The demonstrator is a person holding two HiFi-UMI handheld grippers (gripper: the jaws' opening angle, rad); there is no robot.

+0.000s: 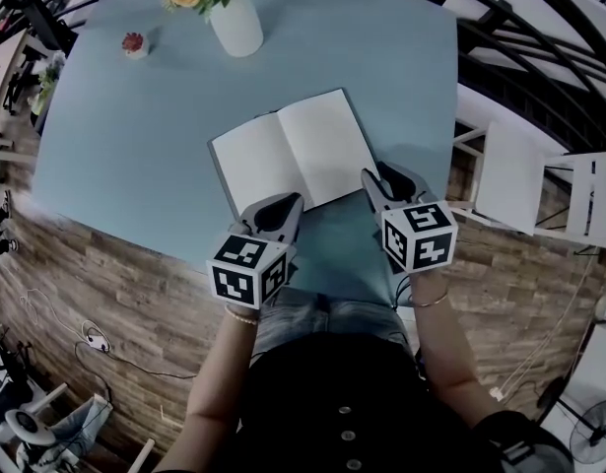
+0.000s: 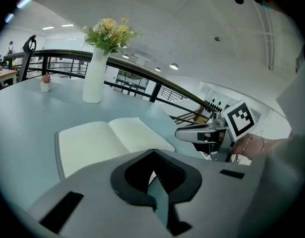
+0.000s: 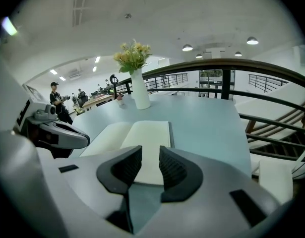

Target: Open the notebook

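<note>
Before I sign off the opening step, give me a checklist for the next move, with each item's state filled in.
1. Grey-covered, blank-paged notebook lies open and flat on the pale blue table: ok.
2. Right gripper jaws apart, nothing between them: ok.
3. Left gripper jaws together, holding nothing: ok.
4. Gripper tips clear of the notebook's near edge: cannot tell.
5. White ceramic vase of yellow flowers upright, apart from the notebook: ok.

I see matt paper pages in the notebook, a smooth matt worktop, a smooth white vase.
</note>
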